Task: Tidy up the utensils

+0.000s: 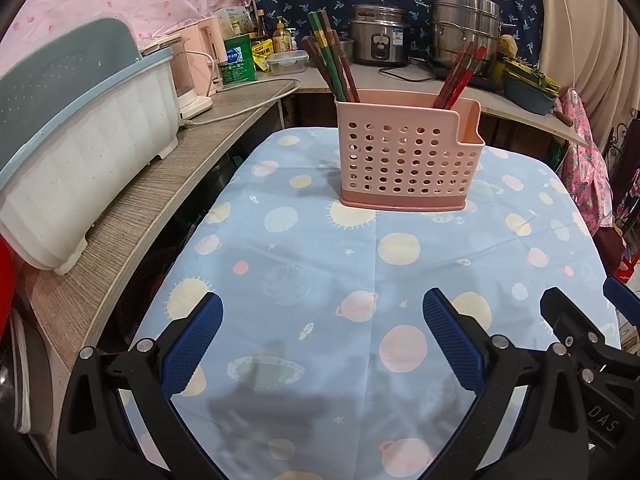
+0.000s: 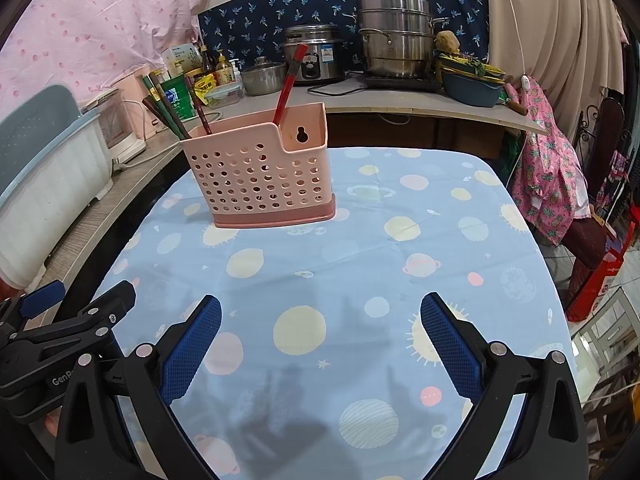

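Note:
A pink perforated utensil holder [image 1: 406, 156] [image 2: 260, 176] stands upright toward the far end of the table. Dark red and green chopsticks [image 1: 332, 60] [image 2: 166, 110] lean out of its left compartment. Red chopsticks [image 1: 460, 76] [image 2: 288, 84] stick up from its right side. My left gripper [image 1: 322, 312] hovers open over the near part of the table, nothing between its blue pads. My right gripper [image 2: 320, 314] is open too, also empty, well short of the holder. Each gripper's body shows at the edge of the other's view.
The table carries a light blue planet-print cloth [image 1: 320, 264] [image 2: 360, 248]. A white and grey dish rack [image 1: 76, 148] sits on the wooden counter at left. A rice cooker [image 1: 380, 38], steel pots [image 2: 394, 36], bottles and boxes line the back counter. Pink clothing [image 2: 548, 176] hangs at right.

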`<action>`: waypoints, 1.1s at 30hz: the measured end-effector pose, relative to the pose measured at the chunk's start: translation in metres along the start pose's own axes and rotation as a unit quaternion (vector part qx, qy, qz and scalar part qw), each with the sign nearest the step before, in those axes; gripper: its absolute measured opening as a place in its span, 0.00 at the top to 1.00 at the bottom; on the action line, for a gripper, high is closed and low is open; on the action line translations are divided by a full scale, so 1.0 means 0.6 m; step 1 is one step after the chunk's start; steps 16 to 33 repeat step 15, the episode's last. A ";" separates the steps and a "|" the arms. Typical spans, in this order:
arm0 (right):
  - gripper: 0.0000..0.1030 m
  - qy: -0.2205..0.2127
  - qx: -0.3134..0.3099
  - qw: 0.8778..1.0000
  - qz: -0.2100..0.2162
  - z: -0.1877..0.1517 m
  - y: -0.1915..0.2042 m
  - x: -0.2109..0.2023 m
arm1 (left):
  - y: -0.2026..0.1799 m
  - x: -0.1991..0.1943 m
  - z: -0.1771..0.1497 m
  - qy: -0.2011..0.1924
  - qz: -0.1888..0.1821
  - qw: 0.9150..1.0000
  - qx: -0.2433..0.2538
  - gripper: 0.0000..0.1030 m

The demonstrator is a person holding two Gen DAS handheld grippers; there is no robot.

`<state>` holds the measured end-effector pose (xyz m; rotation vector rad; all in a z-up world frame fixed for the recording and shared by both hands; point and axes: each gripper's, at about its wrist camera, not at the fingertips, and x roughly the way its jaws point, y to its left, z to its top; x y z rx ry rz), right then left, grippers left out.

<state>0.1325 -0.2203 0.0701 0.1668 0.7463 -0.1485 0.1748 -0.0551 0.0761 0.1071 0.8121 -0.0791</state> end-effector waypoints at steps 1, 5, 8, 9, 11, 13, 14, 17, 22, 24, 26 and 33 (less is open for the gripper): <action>0.06 0.000 0.000 1.000 0.000 0.000 0.000 0.000 | 0.000 0.000 0.000 0.000 0.000 1.000 0.000 0.07; 0.06 0.001 0.003 1.000 -0.002 0.000 -0.002 0.003 | -0.001 0.002 0.003 0.001 -0.004 1.000 0.000 0.07; 0.06 0.001 0.003 1.000 -0.003 0.001 -0.005 0.005 | -0.004 0.003 0.007 0.000 -0.008 1.000 0.002 0.07; 0.06 0.001 0.004 1.000 -0.004 0.002 -0.007 0.006 | -0.004 0.003 0.008 0.000 -0.010 1.000 0.002 0.07; 0.06 0.000 0.004 1.000 -0.004 0.004 -0.009 0.006 | -0.004 0.003 0.010 -0.001 -0.012 1.000 0.000 0.07; 0.06 0.000 0.004 1.000 -0.005 0.005 -0.010 0.007 | -0.005 0.003 0.012 -0.002 -0.017 1.000 -0.002 0.07; 0.06 -0.001 0.004 1.000 -0.006 0.006 -0.010 0.008 | -0.005 0.004 0.013 -0.002 -0.017 1.000 -0.003 0.07; 0.06 -0.001 0.004 1.000 -0.006 0.007 -0.010 0.007 | -0.005 0.005 0.014 -0.001 -0.017 1.000 -0.004 0.07; 0.06 -0.001 0.004 1.000 -0.006 0.007 -0.010 0.007 | -0.005 0.005 0.014 -0.001 -0.017 1.000 -0.004 0.07; 0.06 -0.001 0.004 1.000 -0.006 0.007 -0.010 0.007 | -0.005 0.005 0.014 -0.001 -0.017 1.000 -0.004 0.07; 0.06 -0.001 0.004 1.000 -0.006 0.007 -0.010 0.007 | -0.005 0.005 0.014 -0.001 -0.017 1.000 -0.004 0.07; 0.06 -0.001 0.004 1.000 -0.006 0.007 -0.010 0.007 | -0.005 0.005 0.014 -0.001 -0.017 1.000 -0.004 0.07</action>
